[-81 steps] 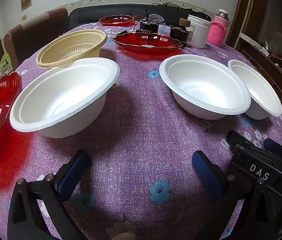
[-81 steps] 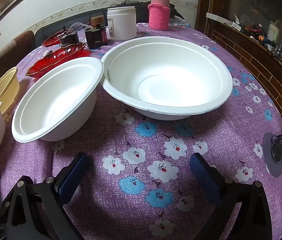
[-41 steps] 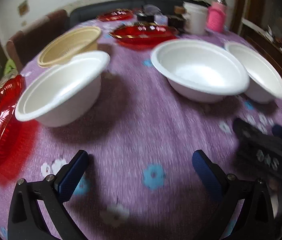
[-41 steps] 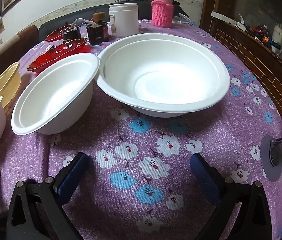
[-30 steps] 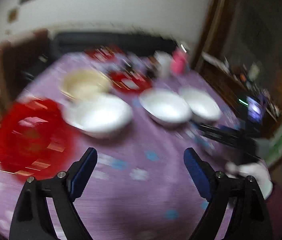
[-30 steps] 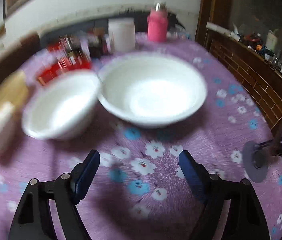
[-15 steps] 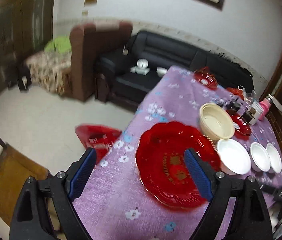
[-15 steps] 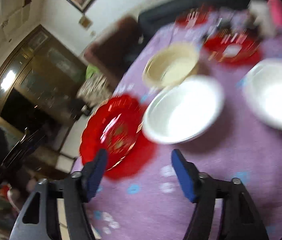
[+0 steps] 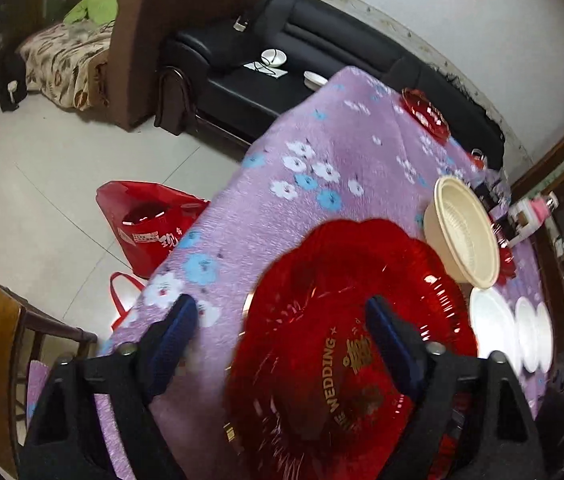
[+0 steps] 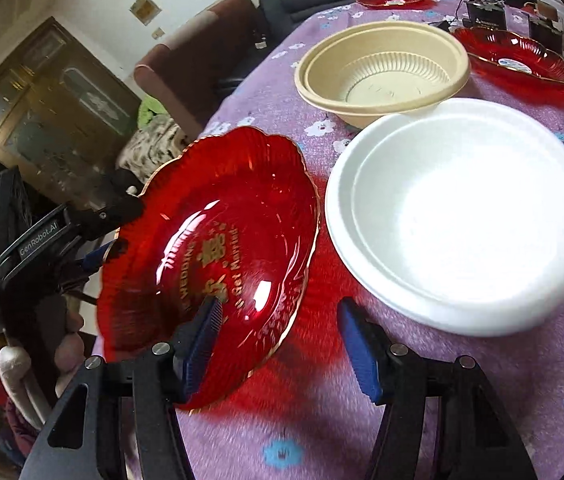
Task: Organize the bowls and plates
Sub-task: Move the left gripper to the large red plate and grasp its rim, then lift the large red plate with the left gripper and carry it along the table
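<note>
- The large red plate (image 10: 209, 248) fills the lower left of the right wrist view, tilted, on the purple flowered tablecloth (image 10: 482, 380).
- The right gripper (image 10: 277, 328) straddles the plate's near rim with its jaws apart, not pressing.
- The left gripper (image 9: 277, 340) is closing, its jaws straddling the plate's left rim without pinching it.
- A white bowl (image 10: 462, 216) sits just right of the plate; a beige bowl (image 10: 382, 68) stands behind it.
- Two smaller red dishes (image 10: 516, 60) lie at upper right.
- A red bag (image 9: 145, 220) sits on the floor at left in the left wrist view.

Red shopping bag (image 9: 149, 220) on tiled floor (image 9: 33, 184), black sofa (image 9: 294, 52) beyond
</note>
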Demonstrator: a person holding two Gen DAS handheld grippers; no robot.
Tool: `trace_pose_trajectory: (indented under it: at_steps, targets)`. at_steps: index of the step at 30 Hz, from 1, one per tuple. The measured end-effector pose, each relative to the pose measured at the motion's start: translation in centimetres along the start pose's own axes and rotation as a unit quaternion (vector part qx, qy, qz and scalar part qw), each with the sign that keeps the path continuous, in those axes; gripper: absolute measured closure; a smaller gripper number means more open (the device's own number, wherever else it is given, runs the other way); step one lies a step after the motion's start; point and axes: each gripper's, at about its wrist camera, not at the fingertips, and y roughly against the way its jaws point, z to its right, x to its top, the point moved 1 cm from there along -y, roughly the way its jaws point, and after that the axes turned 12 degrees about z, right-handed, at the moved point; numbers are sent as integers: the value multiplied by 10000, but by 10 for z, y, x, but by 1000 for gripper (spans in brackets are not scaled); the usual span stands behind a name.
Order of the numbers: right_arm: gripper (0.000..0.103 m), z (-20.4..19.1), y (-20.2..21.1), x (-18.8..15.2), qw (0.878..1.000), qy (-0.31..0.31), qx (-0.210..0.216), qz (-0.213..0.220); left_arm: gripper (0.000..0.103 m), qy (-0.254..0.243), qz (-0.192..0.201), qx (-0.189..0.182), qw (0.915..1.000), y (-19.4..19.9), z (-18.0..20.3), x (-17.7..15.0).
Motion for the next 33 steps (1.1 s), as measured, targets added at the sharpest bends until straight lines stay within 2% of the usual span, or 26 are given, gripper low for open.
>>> trace_pose_trajectory:
  at_steps: [2,3,5,9,11,13,17,21,25,29,33]
  targets:
    - [39,-6,-6,2,9999,87,-82,64,38,-141,-60,91,9998,-7,7,-2]
    - [42,-7,-6,3,9999,99,-67,65,49,-227,9,187,9996,-8,11,-3]
    - [62,-8,-9,1,10000,95,-19,0,53,-345,24,318,9989,-8,15,-5]
    - [73,-7,-8,1,9999,53,-124,101,53,-186,90,348,9992,0,11,-6]
    - [83,-5,-6,1,9999,-18,-40,114,54,-51,151,291,9995,9,4,-5]
    - [83,-9,-2,1,9999,11,31,161,55,46,229,234,9995,20,1,-4]
    - [83,-40,14,-4,9979,455,184,416,55,27,659,324,9973,58,-7,-8]
    - [83,-80,35,-22,9915,1036,379,686,55,274,936,418,9944,100,-33,-17]
    - [83,-114,40,-41,9840,1490,688,688,55,606,1143,684,9892,134,-66,-30]
    - [82,-132,31,-47,9779,1822,788,661,55,703,1136,891,9870,144,-78,-36]
    - [82,-111,23,-42,9840,1551,670,564,55,520,1020,823,9900,126,-60,-33]
